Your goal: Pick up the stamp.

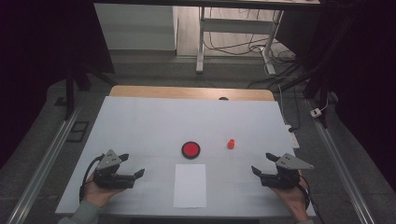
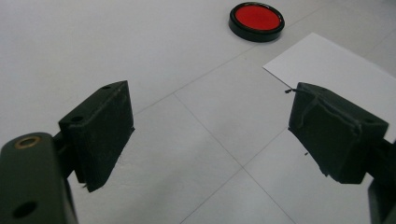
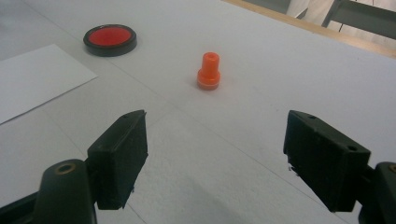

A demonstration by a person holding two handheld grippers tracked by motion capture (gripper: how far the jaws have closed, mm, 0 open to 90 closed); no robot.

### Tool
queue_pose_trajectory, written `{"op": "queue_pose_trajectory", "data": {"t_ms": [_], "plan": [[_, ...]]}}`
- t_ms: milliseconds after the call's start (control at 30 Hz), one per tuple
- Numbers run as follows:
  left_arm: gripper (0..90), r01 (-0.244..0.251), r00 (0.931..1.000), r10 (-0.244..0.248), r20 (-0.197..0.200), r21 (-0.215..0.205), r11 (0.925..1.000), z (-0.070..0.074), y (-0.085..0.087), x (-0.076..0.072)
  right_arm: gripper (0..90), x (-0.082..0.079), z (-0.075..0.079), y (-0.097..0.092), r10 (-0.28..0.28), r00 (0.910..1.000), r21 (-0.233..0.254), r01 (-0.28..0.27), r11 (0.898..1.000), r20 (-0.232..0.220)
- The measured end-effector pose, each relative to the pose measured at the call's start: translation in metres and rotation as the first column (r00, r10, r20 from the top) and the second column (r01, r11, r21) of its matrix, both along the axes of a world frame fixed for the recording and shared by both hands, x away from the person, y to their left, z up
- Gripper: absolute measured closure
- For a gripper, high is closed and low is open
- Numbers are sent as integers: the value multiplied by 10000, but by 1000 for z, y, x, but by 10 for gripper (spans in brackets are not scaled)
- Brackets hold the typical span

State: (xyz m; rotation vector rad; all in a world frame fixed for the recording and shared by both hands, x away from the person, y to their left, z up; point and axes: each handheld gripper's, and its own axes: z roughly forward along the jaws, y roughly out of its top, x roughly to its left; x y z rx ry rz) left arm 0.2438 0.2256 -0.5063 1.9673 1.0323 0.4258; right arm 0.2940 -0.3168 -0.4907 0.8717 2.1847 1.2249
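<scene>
Resting low at the near corners of a white-covered table (image 1: 140,116), two hand-held grippers face inward, each with its black jaws spread wide and nothing between them. The left gripper (image 1: 132,165) sits at the near left, the right gripper (image 1: 263,164) at the near right.

A small orange stamp (image 1: 230,143) stands upright on the table, ahead of the right gripper and slightly toward the table's middle. In the right gripper view it (image 3: 208,71) lies straight ahead between the open jaws, well apart from them, a little left of centre. Its long axis is vertical: a wider base on the cloth, a narrower neck rising to a round top that points up.

A round red ink pad in a black rim (image 1: 191,150) lies flat to the left of the stamp, near the table's middle, apart from it. A blank sheet of white paper (image 1: 190,185) lies just nearer the person than the pad, its long side running away from the person, between the two grippers.

The right gripper is the nearer one to the stamp; the left gripper is nearer the pad and the paper. Judging by this, the stamp would be reached by a forward move of the right hand, jaws closing across the upright neck from the sides.
</scene>
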Motion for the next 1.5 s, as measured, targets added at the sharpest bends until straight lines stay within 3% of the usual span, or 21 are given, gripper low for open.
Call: {"op": "queue_pose_trajectory", "data": {"t_ms": [767, 1500], "plan": [[140, -47, 10000, 48, -36, 84, 10000, -1, -1, 3, 256, 2, 1, 3, 29, 9999, 107, -27, 9999, -161], [141, 25, 10000, -25, -24, 170, 9999, -2, -3, 4, 272, 14, 18, 26, 216, 9995, 338, -209, 9992, -220]]}}
